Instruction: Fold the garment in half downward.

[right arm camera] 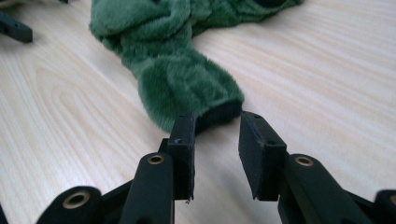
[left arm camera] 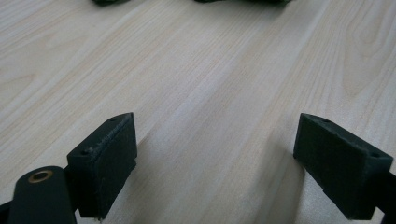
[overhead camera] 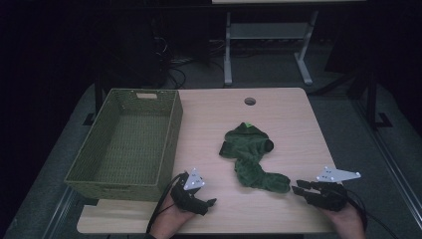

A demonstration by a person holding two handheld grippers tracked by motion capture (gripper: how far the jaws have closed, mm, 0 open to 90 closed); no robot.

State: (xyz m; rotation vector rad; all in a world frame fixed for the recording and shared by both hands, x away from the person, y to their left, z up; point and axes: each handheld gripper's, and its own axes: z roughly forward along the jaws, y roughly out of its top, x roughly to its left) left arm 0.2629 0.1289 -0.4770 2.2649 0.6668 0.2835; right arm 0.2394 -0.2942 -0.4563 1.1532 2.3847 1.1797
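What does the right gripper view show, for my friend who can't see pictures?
Two black fingers of the right gripper stand a little apart right at the dark end of a fuzzy green sock, not pressing it. The sock lies on a pale wooden table.

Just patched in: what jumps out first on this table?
A fuzzy green sock lies crumpled mid-table, its dark cuff end right in front of the right hand-held gripper, whose jaws are parted and not yet on it. An empty green woven basket sits at the table's left side.
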